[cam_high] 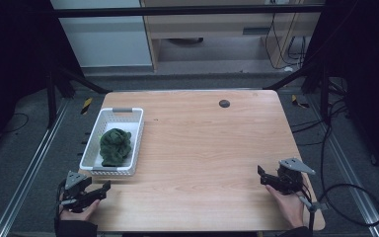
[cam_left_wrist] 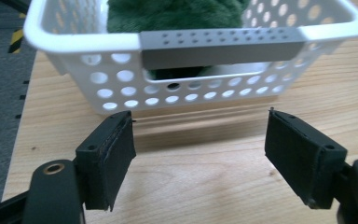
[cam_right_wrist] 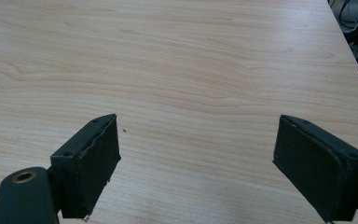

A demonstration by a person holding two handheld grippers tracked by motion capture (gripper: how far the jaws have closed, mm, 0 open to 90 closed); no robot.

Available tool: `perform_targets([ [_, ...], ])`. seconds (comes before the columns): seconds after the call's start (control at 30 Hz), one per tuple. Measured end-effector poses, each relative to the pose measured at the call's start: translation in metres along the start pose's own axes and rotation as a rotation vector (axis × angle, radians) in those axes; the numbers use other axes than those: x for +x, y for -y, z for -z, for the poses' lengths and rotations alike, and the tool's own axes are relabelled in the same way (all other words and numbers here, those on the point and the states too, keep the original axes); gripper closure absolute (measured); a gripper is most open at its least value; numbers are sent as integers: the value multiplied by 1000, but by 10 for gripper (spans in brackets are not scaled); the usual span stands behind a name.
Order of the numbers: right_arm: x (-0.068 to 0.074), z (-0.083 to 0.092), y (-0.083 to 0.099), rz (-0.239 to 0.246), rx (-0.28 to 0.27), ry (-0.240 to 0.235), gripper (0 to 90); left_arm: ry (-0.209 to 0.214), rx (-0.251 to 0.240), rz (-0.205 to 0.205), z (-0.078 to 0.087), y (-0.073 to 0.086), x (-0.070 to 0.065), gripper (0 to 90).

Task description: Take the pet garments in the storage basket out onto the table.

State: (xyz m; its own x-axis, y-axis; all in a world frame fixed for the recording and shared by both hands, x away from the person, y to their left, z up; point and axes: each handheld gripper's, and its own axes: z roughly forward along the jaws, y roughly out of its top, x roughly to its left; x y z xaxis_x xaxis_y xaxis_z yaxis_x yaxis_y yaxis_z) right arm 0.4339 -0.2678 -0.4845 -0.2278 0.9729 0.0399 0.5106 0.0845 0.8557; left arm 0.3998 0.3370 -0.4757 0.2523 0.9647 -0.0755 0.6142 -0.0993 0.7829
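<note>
Both grippers sit at table's [cam_high: 202,148] near edge, jaws apart, nothing held: left gripper [cam_high: 101,190] approx 7 o'clock, just short of basket [cam_high: 91,168]; right gripper [cam_high: 262,177] approx 4 o'clock, over bare wood. Cloth [cam_high: 115,146] lies bunched inside basket, 9 o'clock. Looks like start or finish; can't tell which.
</note>
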Motion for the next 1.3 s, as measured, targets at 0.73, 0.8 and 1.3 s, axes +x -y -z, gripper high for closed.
perform_targets([
  [0.73,6,1,0,16,17,7,139,54,-66,46,36,-44,5,230],
  [0.8,6,0,0,20,19,12,138,55,-71,36,38,-52,5,229],
  [1.3,8,-1,-1,29,24,9,130,69,-69,-61,41,-109,6,215],
])
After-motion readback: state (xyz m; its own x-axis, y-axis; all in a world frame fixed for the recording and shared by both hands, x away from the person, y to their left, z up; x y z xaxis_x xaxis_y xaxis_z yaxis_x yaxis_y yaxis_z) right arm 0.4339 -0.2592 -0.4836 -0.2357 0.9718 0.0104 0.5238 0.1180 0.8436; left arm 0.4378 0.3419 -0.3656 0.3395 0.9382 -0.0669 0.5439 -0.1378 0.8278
